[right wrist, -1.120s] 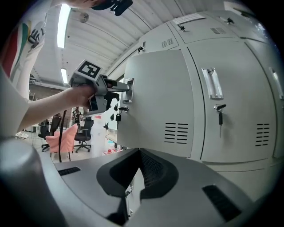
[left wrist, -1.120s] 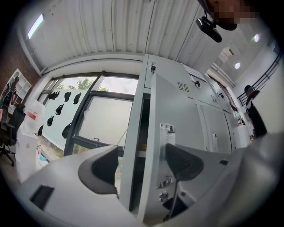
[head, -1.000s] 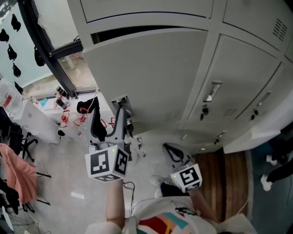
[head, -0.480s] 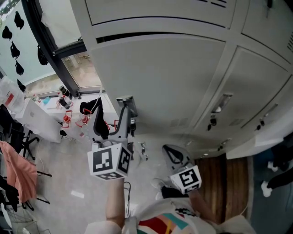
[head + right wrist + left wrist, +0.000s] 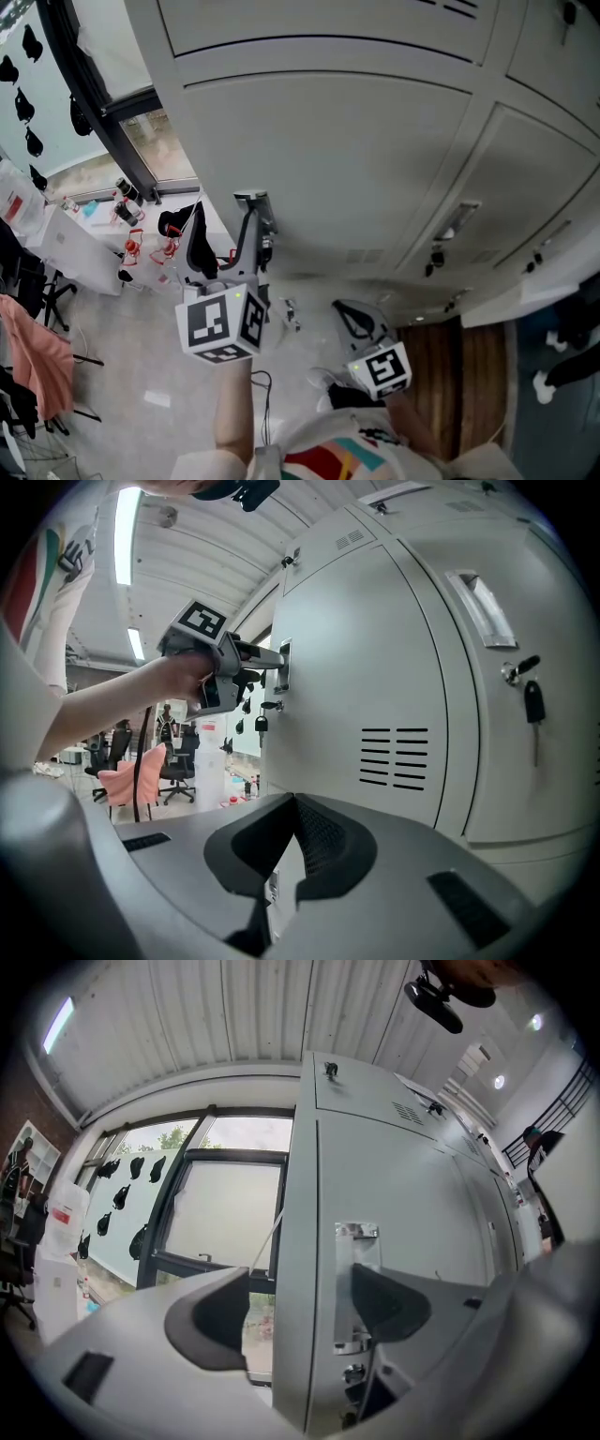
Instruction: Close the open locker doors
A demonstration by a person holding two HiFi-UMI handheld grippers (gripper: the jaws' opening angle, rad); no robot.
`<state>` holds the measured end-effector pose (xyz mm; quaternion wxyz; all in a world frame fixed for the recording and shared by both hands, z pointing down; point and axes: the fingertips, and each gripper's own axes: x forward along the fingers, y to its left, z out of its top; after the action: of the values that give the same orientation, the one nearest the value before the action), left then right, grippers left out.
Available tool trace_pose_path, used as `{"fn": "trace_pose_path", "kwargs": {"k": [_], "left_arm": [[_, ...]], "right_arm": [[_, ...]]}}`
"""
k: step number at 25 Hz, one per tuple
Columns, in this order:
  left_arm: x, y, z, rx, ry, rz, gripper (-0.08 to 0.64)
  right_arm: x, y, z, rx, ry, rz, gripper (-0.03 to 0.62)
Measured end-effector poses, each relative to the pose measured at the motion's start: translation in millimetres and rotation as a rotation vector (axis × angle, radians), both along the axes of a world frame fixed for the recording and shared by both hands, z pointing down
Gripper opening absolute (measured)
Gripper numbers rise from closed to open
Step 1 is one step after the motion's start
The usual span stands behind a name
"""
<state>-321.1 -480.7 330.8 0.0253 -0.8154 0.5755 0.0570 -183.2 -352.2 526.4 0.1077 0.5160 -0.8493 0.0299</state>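
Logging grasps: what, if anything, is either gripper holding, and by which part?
Nothing is gripped. The left gripper has its jaws apart astride the locker door at its handle edge; the right gripper has jaws together, empty.

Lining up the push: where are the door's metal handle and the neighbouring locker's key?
metal handle (image 5: 356, 1244), left gripper view, upper part of its plate.
key (image 5: 532, 703), right gripper view, its black head.

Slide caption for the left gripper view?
Left gripper, jaws apart, frames the grey locker door at its free edge, one jaw in front of its metal handle.
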Motion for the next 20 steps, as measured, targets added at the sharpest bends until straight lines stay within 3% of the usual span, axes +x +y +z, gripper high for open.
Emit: {"fn": "trace_pose_path", "kwargs": {"k": [10,17,20], "left_arm": [[2,-9,2,-0.010,0.023,0.002,0.345],[2,-8,1,-0.001,0.030,0.008,0.345],[0,-2,-5,0.025,0.075,0.023,0.347]], "right_arm": [[6,-2,13,-0.043,0.007,0.014,0.006],[4,-1,9,-0.025,0.003,0.008,0.006],[5,2,6,-0.020,0.003,0.011,0.006]]}}
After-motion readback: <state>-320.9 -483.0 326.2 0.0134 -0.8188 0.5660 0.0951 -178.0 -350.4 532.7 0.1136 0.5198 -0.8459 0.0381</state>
